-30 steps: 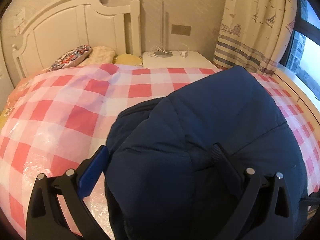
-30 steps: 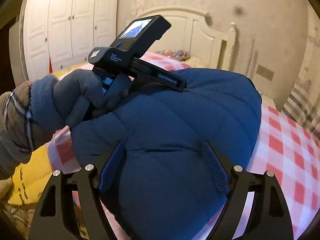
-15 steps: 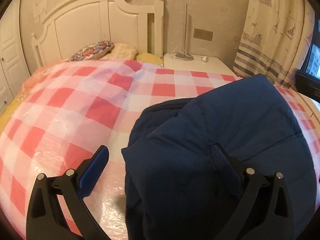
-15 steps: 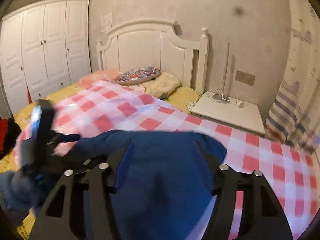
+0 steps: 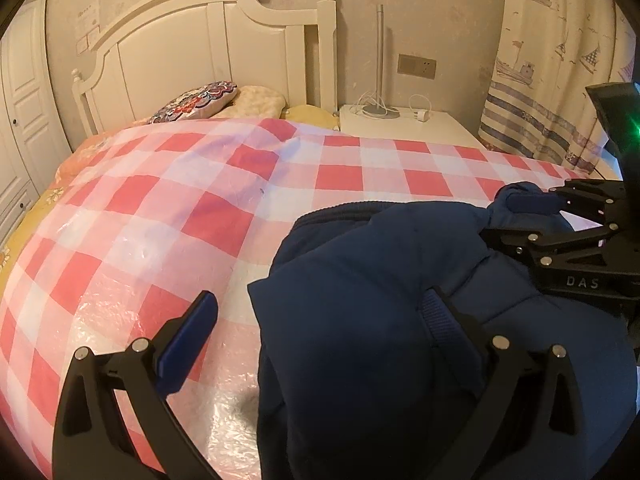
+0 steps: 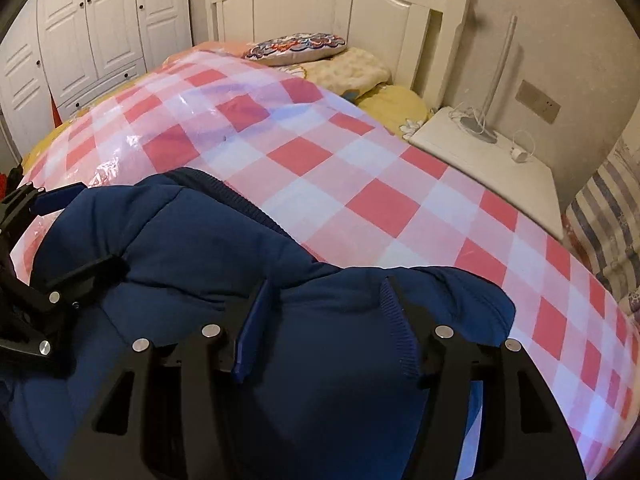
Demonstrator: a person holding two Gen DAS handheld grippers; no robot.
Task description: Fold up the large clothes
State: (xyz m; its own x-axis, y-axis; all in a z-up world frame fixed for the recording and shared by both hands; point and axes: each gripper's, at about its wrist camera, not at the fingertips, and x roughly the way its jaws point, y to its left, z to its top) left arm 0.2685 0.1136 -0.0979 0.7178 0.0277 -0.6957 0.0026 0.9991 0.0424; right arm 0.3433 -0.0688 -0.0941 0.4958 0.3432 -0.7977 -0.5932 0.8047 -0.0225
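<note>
A: Where is the garment lying?

B: The navy padded jacket [image 5: 380,320] is lying bunched on the pink checked cover [image 5: 208,208] at the near side of the bed, with the white headboard [image 5: 192,48] and the nightstand [image 5: 404,128] beyond it.

A: What are the 2 grippers doing?

B: The left gripper [image 5: 320,320] is standing with its jaws spread wide; 1 blue pad is hanging over the bare cover, the other is resting against the jacket's top, and nothing is being pinched. The right gripper [image 6: 320,320] is clamping a thick fold of the jacket's edge; its jaws have just been closing, with that fold bulging between them.

A: Is each tool showing in the other's view?

B: Yes: the right gripper is appearing at the left view's right edge, biting a knot of fabric.
</note>
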